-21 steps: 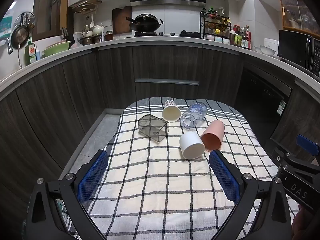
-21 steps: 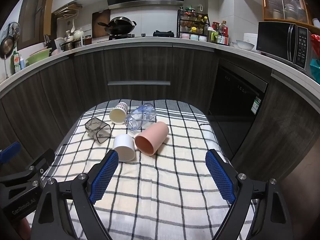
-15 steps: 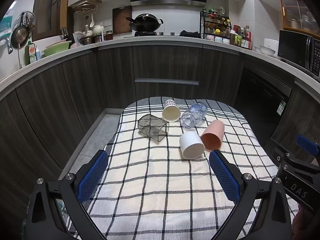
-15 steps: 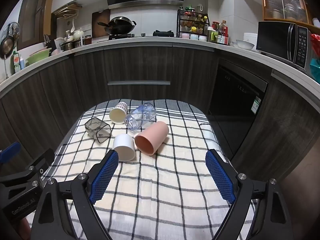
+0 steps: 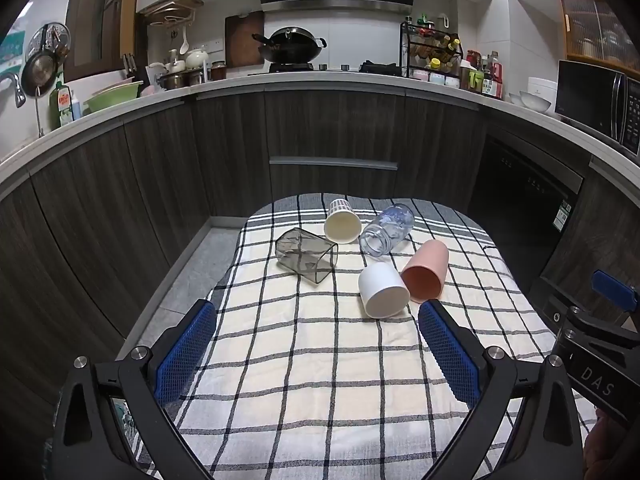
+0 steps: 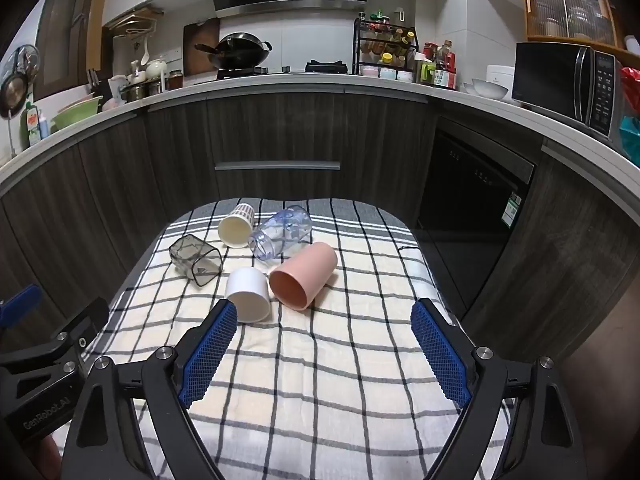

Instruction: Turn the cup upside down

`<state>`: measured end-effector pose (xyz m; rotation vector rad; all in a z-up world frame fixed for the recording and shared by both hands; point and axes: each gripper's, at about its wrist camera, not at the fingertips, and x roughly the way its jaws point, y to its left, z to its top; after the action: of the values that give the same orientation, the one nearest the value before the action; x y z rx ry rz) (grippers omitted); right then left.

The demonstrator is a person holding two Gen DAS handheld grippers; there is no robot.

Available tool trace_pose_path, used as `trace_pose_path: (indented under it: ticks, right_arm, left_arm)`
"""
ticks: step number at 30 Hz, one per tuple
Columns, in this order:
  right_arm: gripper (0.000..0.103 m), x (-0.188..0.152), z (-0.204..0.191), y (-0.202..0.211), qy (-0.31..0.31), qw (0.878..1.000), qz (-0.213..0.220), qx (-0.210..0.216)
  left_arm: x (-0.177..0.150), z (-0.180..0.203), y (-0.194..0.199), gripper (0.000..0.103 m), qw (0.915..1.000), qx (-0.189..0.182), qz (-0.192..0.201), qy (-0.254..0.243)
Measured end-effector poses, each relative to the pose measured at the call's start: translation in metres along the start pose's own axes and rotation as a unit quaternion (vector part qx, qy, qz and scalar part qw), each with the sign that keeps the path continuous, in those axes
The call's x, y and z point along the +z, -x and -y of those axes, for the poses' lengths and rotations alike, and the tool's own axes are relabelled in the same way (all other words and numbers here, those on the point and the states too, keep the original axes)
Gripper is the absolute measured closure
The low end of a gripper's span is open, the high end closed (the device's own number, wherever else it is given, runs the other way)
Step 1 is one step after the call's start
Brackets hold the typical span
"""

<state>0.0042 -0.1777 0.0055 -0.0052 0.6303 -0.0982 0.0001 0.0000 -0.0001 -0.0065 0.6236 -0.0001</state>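
1. five vessels lie on their sides in a loose cluster at the far half of the checked cloth [image 5: 320, 380] [image 6: 320, 380] covering the table.
2. white cup [image 5: 383, 290] [image 6: 248, 294]: nearest of the group, solid base turned toward the grippers, touching the pink cup.
3. pink cup [image 5: 426, 270] [image 6: 304, 274]: on its side just right of the white cup, open mouth facing the near side.
4. clear jar [image 5: 387, 230] [image 6: 280, 232]: behind the pink cup, on its side, mouth toward the near left.
5. paper cup [image 5: 342, 222] [image 6: 237, 226]: farthest back, striped outside, cream inside showing; its rim sits just beside the jar's mouth.
6. smoky square cup [image 5: 306, 255] [image 6: 196, 260]: left of the group, tipped over, apart from the white cup.
7. left gripper [image 5: 318, 354]: fingers spread wide, nothing between the blue pads [image 5: 186, 354]; it hovers over the near part of the cloth, short of all cups. its body shows at the left edge of the right wrist view [image 6: 52, 364].
8. right gripper [image 6: 326, 354]: likewise released and empty, pads [image 6: 438, 354] wide apart. in its own view the left pad tip lines up just below the white cup; whether it touches, i cannot tell.
9. background: dark wood cabinets, a counter with a wok [image 5: 290, 44] and a microwave [image 6: 568, 80].
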Motion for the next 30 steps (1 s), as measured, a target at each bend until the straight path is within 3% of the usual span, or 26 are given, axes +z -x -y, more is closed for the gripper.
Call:
trace_pose_path:
  ticks: [30]
  right_arm:
    - [0.014,0.0004,0.0007,-0.0015,0.002,1.0,-0.002,0.001]
  left_arm:
    - [0.0006,0.0031,-0.0037,0.0,1.0,-0.001,-0.001,0.0]
